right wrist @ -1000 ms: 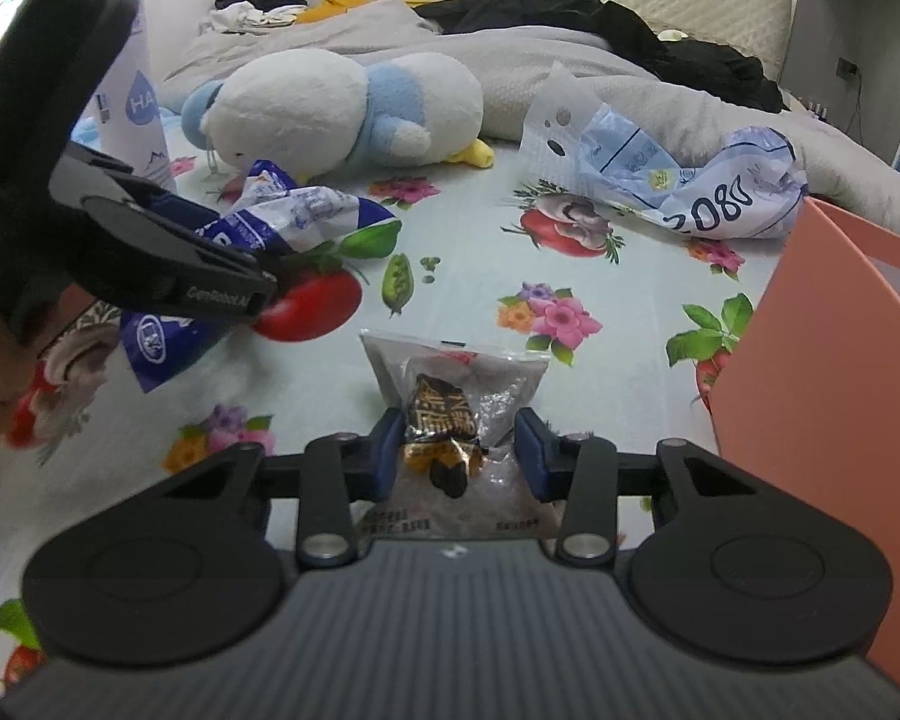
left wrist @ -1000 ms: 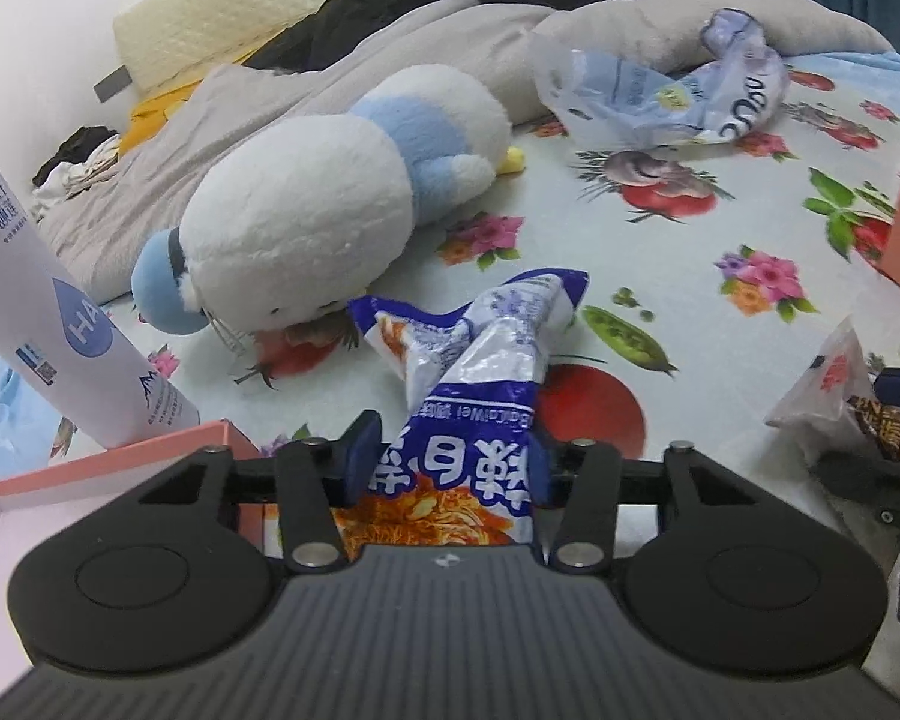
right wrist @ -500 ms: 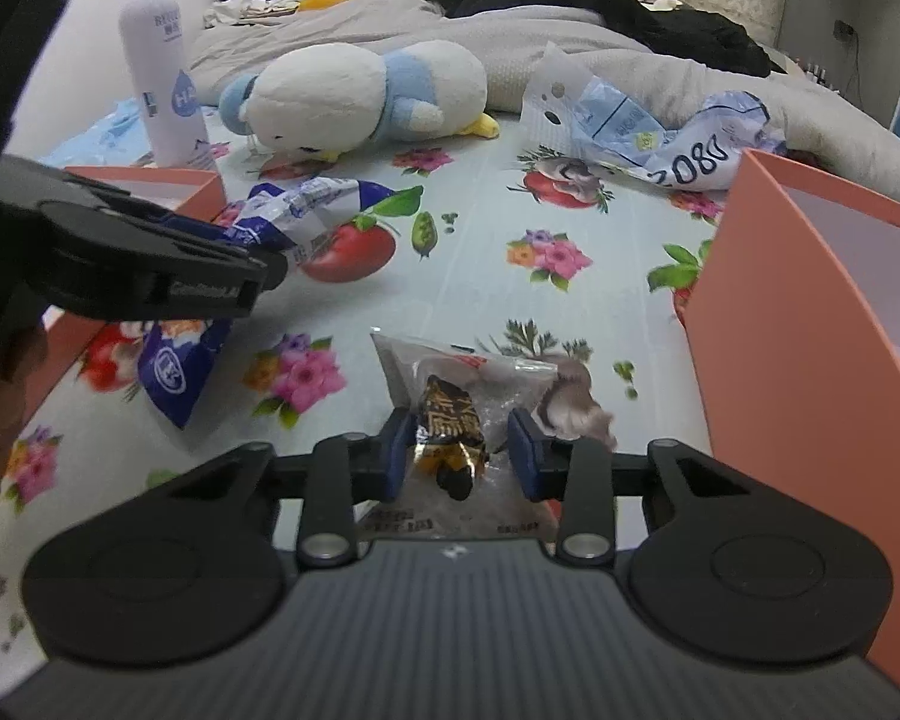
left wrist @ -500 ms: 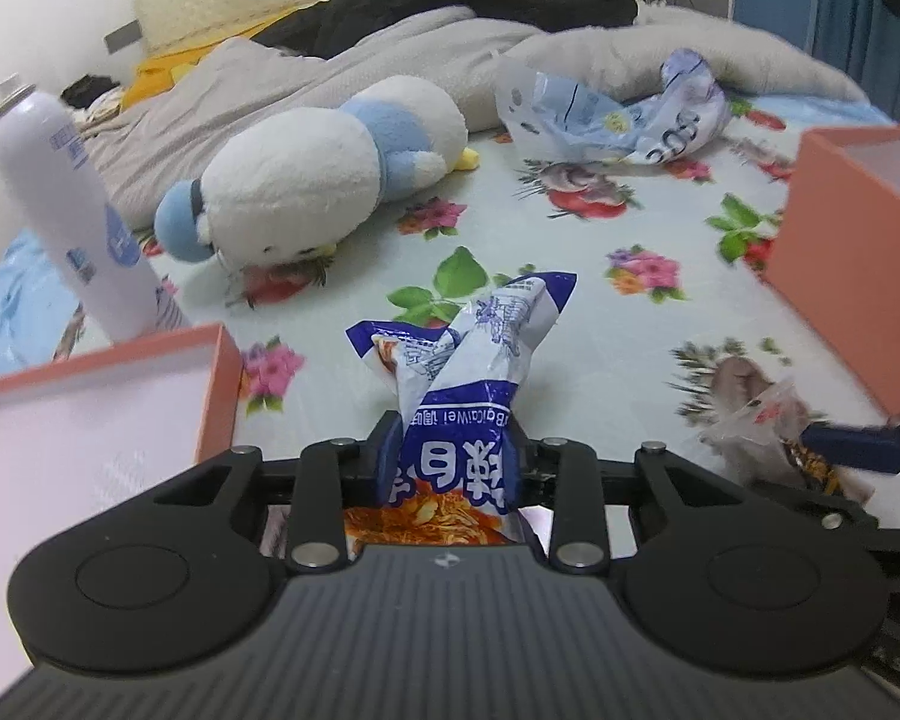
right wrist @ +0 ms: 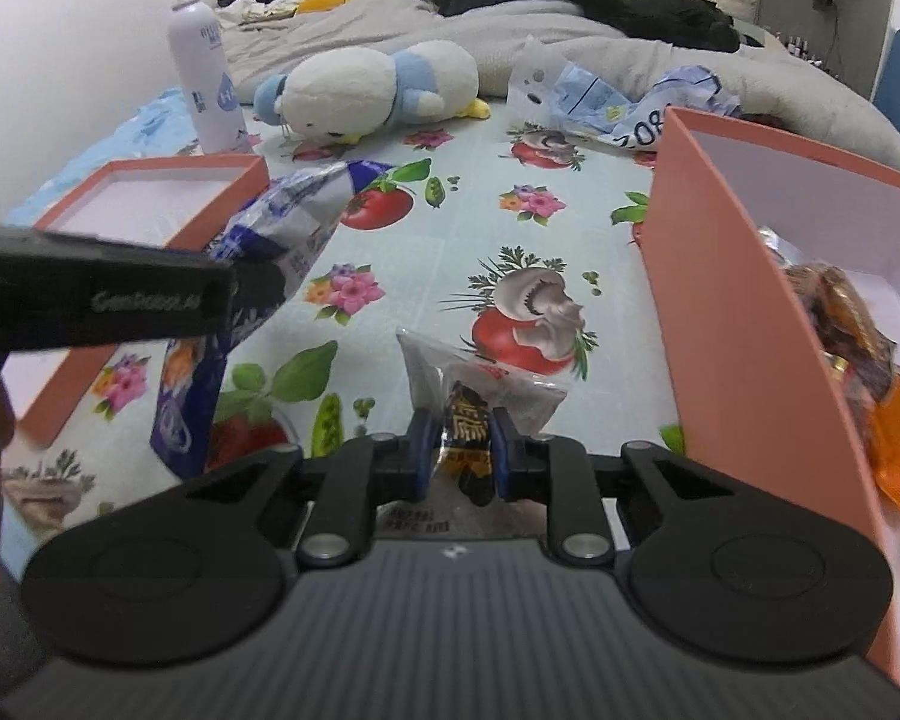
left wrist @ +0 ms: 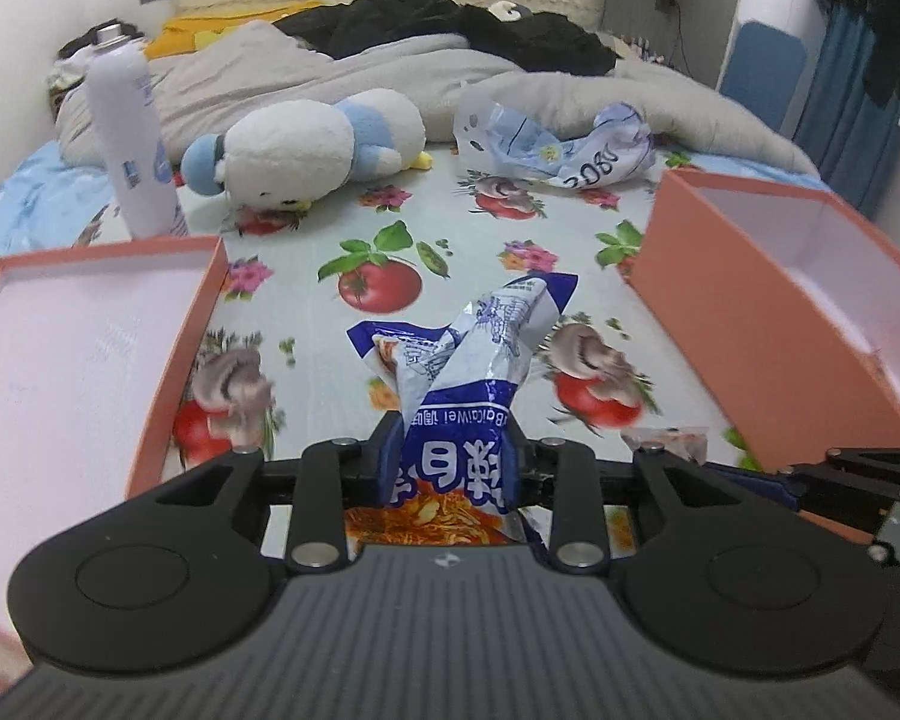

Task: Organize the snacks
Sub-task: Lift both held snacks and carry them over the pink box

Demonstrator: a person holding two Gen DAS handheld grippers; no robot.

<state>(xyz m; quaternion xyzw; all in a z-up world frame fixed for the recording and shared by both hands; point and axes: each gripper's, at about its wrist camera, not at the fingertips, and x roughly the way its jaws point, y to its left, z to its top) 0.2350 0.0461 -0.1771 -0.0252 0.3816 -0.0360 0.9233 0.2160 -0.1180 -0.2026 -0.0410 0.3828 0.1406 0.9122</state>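
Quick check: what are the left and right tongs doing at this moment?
Left tongs: closed on the blue-and-white snack bag.
Right tongs: closed on the small clear snack packet.

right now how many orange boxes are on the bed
2. A shallow orange tray lies at the left by the white spray bottle; a deeper orange box stands at the right, already holding snack packets. None appears hidden.

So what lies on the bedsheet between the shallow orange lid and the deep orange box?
Only the floral bedsheet lies between the shallow orange lid and the deep orange box, in both wrist views; the crumpled blue-and-white snack bag hangs above it, gripped.
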